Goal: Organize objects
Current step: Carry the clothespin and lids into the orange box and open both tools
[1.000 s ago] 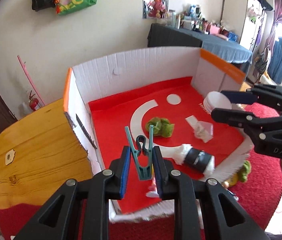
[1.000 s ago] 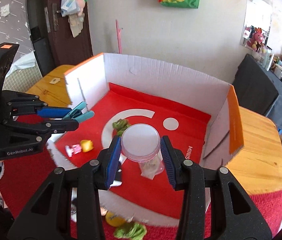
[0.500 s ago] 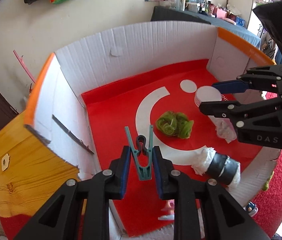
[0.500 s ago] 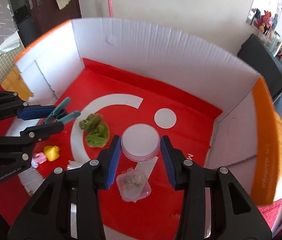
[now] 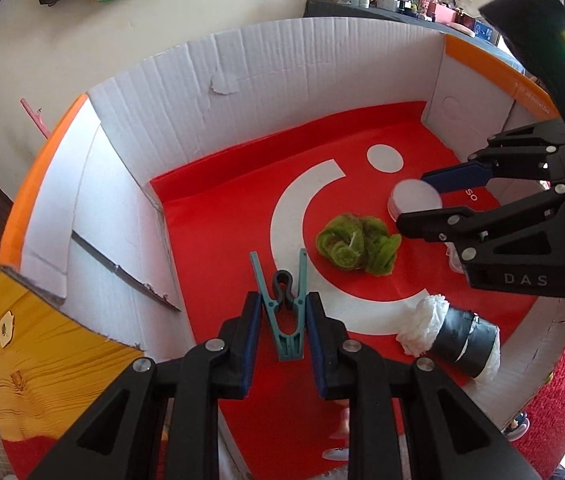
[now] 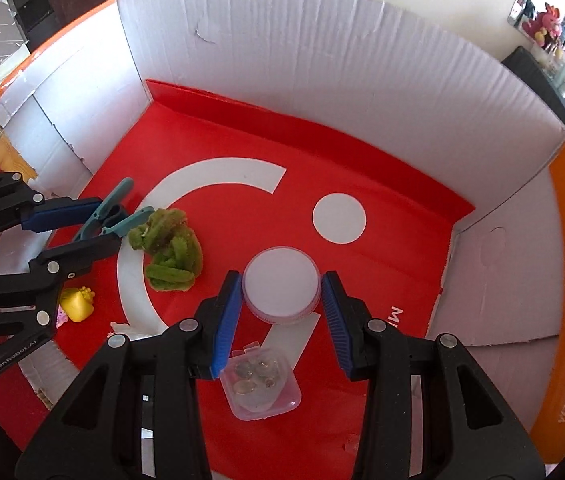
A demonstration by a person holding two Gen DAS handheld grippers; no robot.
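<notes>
My left gripper (image 5: 282,308) is shut on a teal clothespin (image 5: 282,312), held upright above the red floor near the left wall of the open cardboard box (image 5: 282,80). In the right wrist view the same gripper (image 6: 78,232) and clothespin (image 6: 110,216) sit at the left. My right gripper (image 6: 281,292) is shut on a round clear container with a white lid (image 6: 281,286), low over the box floor at centre right. The left wrist view shows that gripper (image 5: 422,204) and the container (image 5: 412,200) at the right.
On the box floor lie a green fuzzy bundle (image 6: 172,254), a small clear case with coins (image 6: 260,380), a yellow toy (image 6: 76,304) and a black-taped roll with white tissue (image 5: 458,340). White walls (image 6: 322,60) enclose three sides. A wooden table (image 5: 42,360) lies left.
Both grippers have come forward and down into the box, each still holding its object. The right one travelled farther, and its container now hangs just above the floor.
</notes>
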